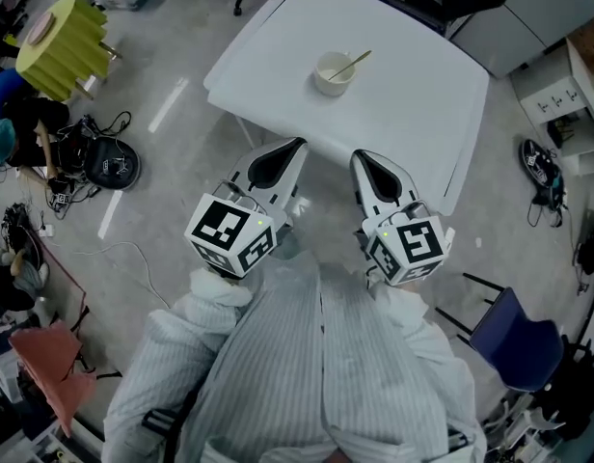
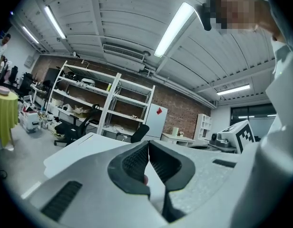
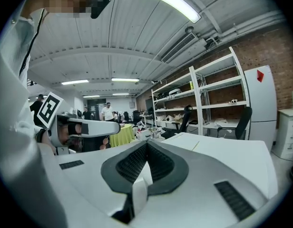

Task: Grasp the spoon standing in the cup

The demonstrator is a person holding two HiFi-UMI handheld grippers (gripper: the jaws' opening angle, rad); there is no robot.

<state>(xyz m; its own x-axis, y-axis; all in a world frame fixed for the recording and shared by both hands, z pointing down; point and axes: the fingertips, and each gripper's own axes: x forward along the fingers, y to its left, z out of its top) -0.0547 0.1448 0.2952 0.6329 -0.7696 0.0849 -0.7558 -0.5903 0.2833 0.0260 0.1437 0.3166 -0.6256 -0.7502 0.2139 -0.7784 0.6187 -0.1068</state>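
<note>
cup (image 1: 334, 72): white, upright on the white table (image 1: 413, 123), near its middle.
spoon (image 1: 354, 63): stands in the cup, its handle leaning out over the rim toward the upper right of the head view.
left gripper (image 1: 296, 147): on the person's side of the cup and well apart from it, about at the table's near edge. its jaws are clenched, tips meeting, nothing gripped. a pinkish spot shows low in the gap behind the tips, too small to say what it is.
right gripper (image 1: 359, 158): also on the person's side of the cup and well apart from it, its tips just over the table's near edge. its jaws are pressed together and empty.
sleeves (image 1: 278, 374): pale and striped, behind both grippers, farther from the cup than they are.
yellow-green draped stand (image 1: 61, 46): on the floor, far to the left of the cup.
blue chair (image 1: 514, 340): on the floor to the lower right of the cup, well apart from it.
</note>
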